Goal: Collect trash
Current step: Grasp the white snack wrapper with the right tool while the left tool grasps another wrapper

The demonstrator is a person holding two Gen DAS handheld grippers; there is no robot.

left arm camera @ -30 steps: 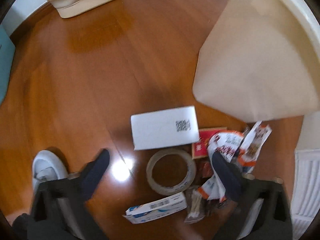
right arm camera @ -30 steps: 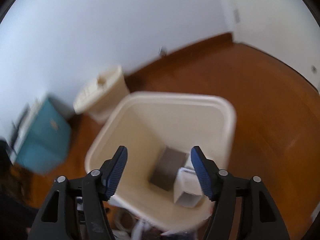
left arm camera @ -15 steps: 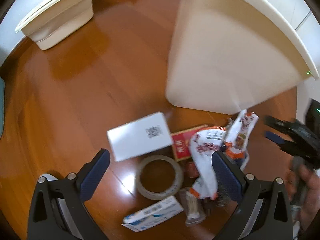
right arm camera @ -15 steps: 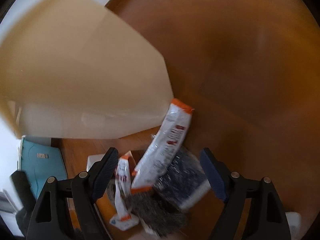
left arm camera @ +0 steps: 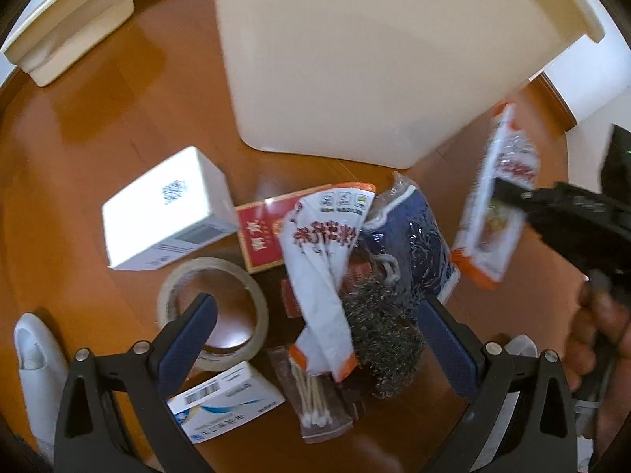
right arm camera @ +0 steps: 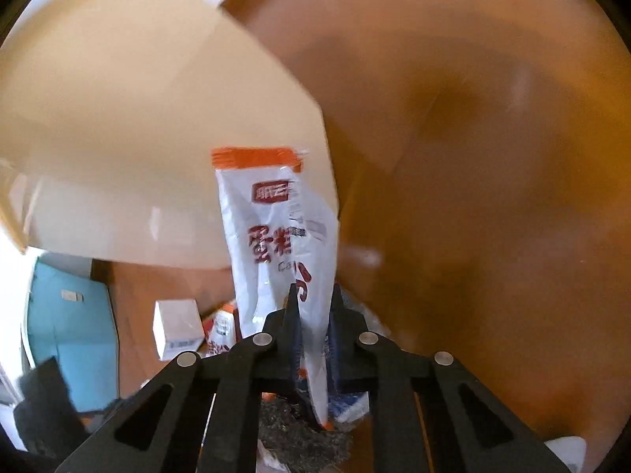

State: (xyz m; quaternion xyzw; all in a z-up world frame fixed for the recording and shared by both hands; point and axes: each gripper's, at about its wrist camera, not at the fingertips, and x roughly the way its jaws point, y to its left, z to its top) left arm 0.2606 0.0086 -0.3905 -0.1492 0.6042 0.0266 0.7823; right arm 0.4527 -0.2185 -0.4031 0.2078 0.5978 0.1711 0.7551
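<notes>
A pile of trash lies on the wooden floor beside a cream bin [left arm camera: 355, 51]: a white box [left arm camera: 165, 209], a tape roll [left arm camera: 213, 311], a red box [left arm camera: 260, 232], a white and orange wrapper [left arm camera: 323, 276], steel wool [left arm camera: 382, 339], a blue and white box [left arm camera: 224, 402] and cotton swabs [left arm camera: 315, 394]. My right gripper [right arm camera: 313, 307] is shut on a white and orange snack wrapper [right arm camera: 280, 236], held up beside the bin [right arm camera: 138, 138]; it also shows in the left wrist view [left arm camera: 493, 205]. My left gripper [left arm camera: 311, 335] is open above the pile, holding nothing.
A second cream bin [left arm camera: 67, 31] stands at the far left. A teal cabinet [right arm camera: 67, 335] stands by the wall. A white slipper [left arm camera: 35, 366] is at the lower left. White door trim [left arm camera: 579, 79] is at the right.
My right gripper came down from over the bin's opening to the pile, shut on the snack wrapper and lifted it. My left gripper moved closer over the pile.
</notes>
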